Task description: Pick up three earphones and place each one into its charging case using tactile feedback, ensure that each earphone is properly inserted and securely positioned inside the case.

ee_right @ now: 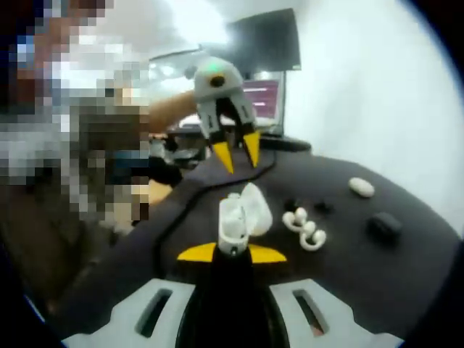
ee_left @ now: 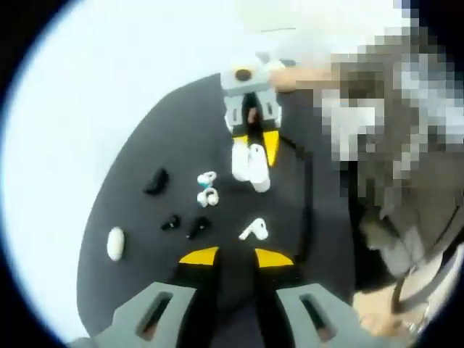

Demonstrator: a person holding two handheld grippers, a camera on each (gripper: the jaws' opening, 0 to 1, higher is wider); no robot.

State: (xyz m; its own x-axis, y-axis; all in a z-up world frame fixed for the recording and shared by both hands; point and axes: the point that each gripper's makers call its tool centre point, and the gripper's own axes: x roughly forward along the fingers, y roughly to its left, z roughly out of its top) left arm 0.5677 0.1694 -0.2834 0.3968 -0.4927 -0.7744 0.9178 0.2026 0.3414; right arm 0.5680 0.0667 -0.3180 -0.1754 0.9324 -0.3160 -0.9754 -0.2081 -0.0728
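Progress, as judged: early stage; no earphone confirmed seated.

- Right gripper (ee_right: 232, 254): yellow-tipped jaws closed on white charging case (ee_right: 239, 214), lid hinged open, held upright just above the black mat (ee_right: 377, 268). Same case in left gripper view, between the right gripper's tips.
- Left gripper (ee_left: 235, 257): jaws parted, nothing held; hovering over the mat, near white stemmed earphone (ee_left: 254, 230) lying loose just beyond the tips.
- Remaining on mat: pair of white ear-hook earphones (ee_left: 206, 187), touching or nearly so; two small black earbuds (ee_left: 185, 225), apart; black case (ee_left: 156, 181); white oval case (ee_left: 115, 243), closed. Contents of the cases: cannot tell.

Materials and shapes:
- Cases: smooth, glossy hard plastic, rounded pebble forms.
- Earphones: small, glossy, curved; likely slippery.
- Mat: dark, matte, flat, rounded edge on a white table (ee_left: 109, 87).
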